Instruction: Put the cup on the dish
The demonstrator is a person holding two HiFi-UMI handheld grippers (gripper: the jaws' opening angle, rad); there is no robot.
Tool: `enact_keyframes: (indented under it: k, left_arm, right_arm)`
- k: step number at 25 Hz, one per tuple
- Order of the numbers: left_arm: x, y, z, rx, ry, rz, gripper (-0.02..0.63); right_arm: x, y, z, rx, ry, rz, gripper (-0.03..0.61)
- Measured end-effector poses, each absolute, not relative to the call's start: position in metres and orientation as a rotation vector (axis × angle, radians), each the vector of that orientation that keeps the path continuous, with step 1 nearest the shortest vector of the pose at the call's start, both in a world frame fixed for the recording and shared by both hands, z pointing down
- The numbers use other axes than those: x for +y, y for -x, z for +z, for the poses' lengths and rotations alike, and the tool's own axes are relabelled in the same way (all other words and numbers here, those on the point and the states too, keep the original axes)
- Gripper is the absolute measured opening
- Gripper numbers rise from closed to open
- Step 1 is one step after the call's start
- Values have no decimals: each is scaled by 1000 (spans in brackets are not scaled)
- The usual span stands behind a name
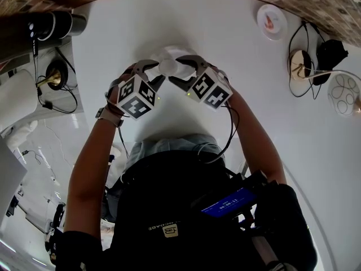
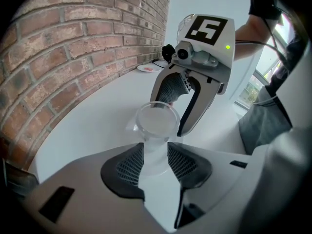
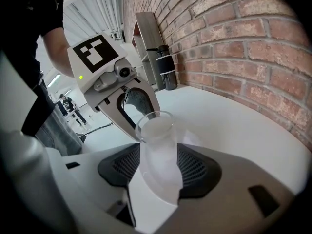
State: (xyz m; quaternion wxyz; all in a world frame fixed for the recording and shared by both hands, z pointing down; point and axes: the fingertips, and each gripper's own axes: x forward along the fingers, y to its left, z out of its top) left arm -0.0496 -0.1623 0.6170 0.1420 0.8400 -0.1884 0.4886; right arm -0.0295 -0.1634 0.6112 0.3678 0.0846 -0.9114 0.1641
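Over the table (image 1: 186, 27), left hand-held gripper (image 2: 156, 155) and right hand-held gripper (image 3: 158, 167) face-to-face, both gripping the cup (image 1: 171, 65).

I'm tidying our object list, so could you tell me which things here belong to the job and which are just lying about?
Job: cup, clamped by the left gripper and the right gripper; dish by the brick wall.
Lying about: black bottle; black device with cables; wire trivet.
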Motion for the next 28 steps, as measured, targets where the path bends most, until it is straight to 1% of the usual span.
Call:
enact_keyframes:
  k: [3,7,9,11,13,16,28]
  left_arm:
    - [-164,60,616,-623,-2390,1381,158]
    - [-169,79,607,-815,-2293,1201,156]
    - [-171,87,600,-906,-2266,1117,72]
    - [-173,93,588,-985,-2253,1044,63]
    - [-176,100,575,-1056,-2241,973,27]
    - [-177,108,558,-1126,-2240,928,6]
    - [-167,135,491,-1350,-2249,707,5]
  right_arm:
    - [-164,24,613,-2330,-234,445,241]
    - [-166,17,609,-2333,-276,489,241]
    - [-167,14,604,-2339,-300,500,241]
    - [-168,11,596,-2354,-326,501,241]
    - [-172,9,581,-2385,-367,493,241]
    - [-182,7,553,-2443,-455,497,241]
    - [-195,-9,475,-2576,-704,502,239]
